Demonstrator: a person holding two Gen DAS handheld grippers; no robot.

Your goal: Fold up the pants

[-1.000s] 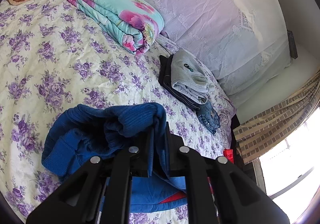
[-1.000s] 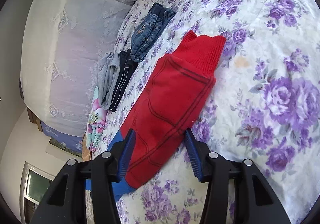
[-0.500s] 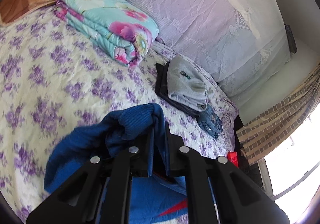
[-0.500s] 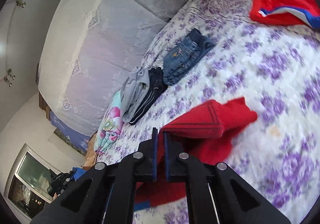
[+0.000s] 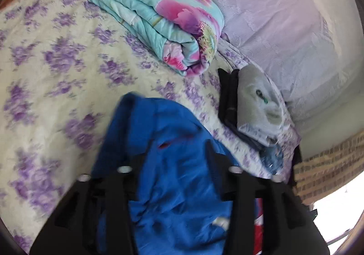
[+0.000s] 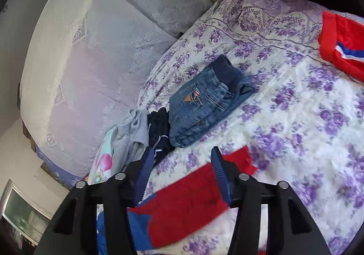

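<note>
The pants are blue on one side and red on the other and lie on the flowered bedsheet (image 5: 45,61). In the left wrist view their blue part (image 5: 173,198) is spread under and between the fingers of my left gripper (image 5: 175,154), whose jaws are opening and no longer pinch the cloth. In the right wrist view the red part (image 6: 188,200) lies folded over a blue strip (image 6: 136,223) just below my right gripper (image 6: 180,164). Its blue-padded jaws are opening too, with nothing pressed between them.
A folded floral quilt (image 5: 159,16) lies at the head of the bed. Folded grey (image 5: 257,104) and black (image 5: 227,95) garments and folded jeans (image 6: 204,100) line the lace-covered side. A red garment with a striped band (image 6: 341,45) lies far right. A checked curtain (image 5: 325,173) hangs beyond the bed.
Half a second ago both grippers were shut, the left on blue cloth and the right on red. Both have since opened, and the pants have dropped onto the sheet nearer the folded stack.
</note>
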